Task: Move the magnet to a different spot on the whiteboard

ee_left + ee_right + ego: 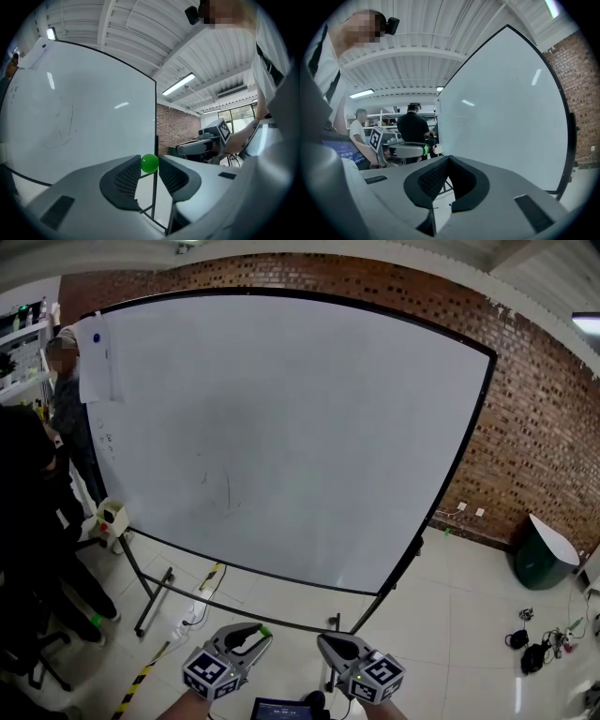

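A small green ball magnet [149,163] sits pinched between the tips of my left gripper [150,165], well short of the whiteboard [84,112]. In the head view the left gripper [262,632] is low and centre-left, below the whiteboard [281,427], with the green magnet [265,629] at its tip. My right gripper [324,641] is beside it; its jaws [449,159] meet with nothing between them. A sheet of paper [97,362] hangs at the board's top left under a blue magnet [97,337].
The board stands on a black frame with feet [150,601] on a tiled floor. People [37,521] stand at its left end. A dark green bin [542,557] and loose cables [539,648] lie at the right, by a brick wall [534,427].
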`<state>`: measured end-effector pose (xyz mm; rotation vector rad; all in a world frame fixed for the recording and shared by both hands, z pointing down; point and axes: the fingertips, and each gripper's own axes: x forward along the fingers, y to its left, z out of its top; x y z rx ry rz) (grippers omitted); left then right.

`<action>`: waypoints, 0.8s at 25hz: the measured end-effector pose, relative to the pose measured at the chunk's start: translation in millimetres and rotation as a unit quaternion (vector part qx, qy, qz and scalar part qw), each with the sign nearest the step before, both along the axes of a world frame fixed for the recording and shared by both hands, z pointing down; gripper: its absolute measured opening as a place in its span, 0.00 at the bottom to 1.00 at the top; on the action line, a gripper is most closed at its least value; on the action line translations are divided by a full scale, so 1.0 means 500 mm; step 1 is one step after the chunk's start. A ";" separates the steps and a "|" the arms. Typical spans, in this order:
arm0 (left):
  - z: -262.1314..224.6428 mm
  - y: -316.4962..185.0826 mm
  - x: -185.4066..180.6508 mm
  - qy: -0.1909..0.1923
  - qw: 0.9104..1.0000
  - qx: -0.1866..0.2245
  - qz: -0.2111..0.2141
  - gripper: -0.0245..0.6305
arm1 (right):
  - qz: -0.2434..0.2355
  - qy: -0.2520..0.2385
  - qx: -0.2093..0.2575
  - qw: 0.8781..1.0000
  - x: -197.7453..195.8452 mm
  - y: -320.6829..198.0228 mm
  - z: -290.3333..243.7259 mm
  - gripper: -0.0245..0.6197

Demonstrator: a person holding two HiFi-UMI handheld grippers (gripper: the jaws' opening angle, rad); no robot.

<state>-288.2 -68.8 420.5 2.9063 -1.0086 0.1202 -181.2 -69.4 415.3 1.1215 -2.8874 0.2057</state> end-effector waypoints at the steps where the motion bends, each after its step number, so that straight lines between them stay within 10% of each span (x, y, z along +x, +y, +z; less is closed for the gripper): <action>1: 0.001 -0.008 0.005 -0.003 1.000 0.002 0.001 0.24 | -0.002 -0.001 0.003 1.000 0.001 -0.008 -0.004 0.09; 20: -0.065 -0.221 0.225 -0.049 0.997 0.049 0.033 0.24 | -0.012 0.004 0.019 1.000 0.162 -0.237 -0.031 0.09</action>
